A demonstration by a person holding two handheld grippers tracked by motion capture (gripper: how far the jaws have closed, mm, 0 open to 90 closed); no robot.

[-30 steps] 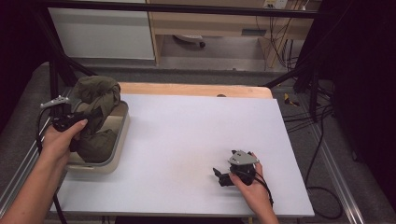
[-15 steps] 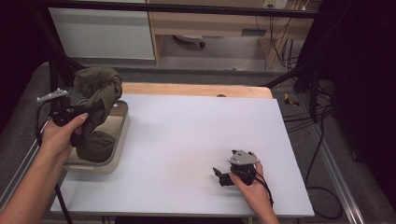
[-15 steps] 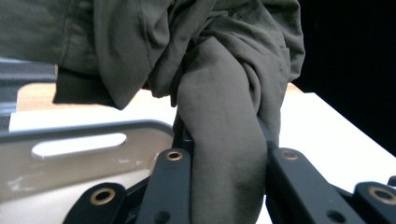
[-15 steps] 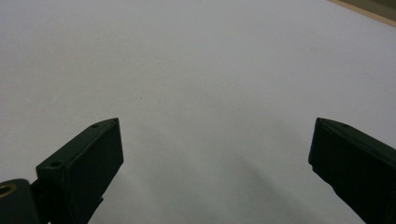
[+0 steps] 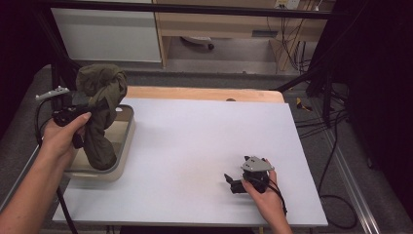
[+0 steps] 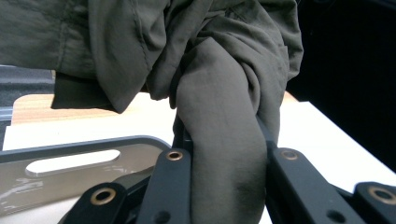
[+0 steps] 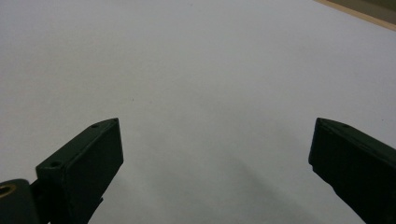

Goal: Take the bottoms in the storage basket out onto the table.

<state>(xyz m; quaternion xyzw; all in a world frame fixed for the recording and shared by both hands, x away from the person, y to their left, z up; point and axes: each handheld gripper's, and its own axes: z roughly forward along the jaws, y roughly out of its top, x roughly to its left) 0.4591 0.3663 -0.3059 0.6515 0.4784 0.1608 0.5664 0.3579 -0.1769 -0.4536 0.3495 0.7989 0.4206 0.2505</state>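
Lifting a crumpled olive-green cloth garment (image 5: 99,112) above a shallow beige plastic tray (image 5: 124,146) at the left edge of the white counter (image 5: 204,146).

The left gripper (image 5: 95,108), held in the person's left hand (image 5: 62,139), had its black fingers (image 6: 170,186) clenched on a thick fold of the garment; in the left gripper view that fold ran up between them and bunched into a wad above. The garment hung from the grip, its top raised over the tray's far end and its lower end drooping into the tray. The right gripper (image 5: 229,181) rested on the counter near its front right, well apart from the tray, in the person's right hand (image 5: 265,195); its fingers (image 7: 88,163) stood released and wide, with bare counter between them.
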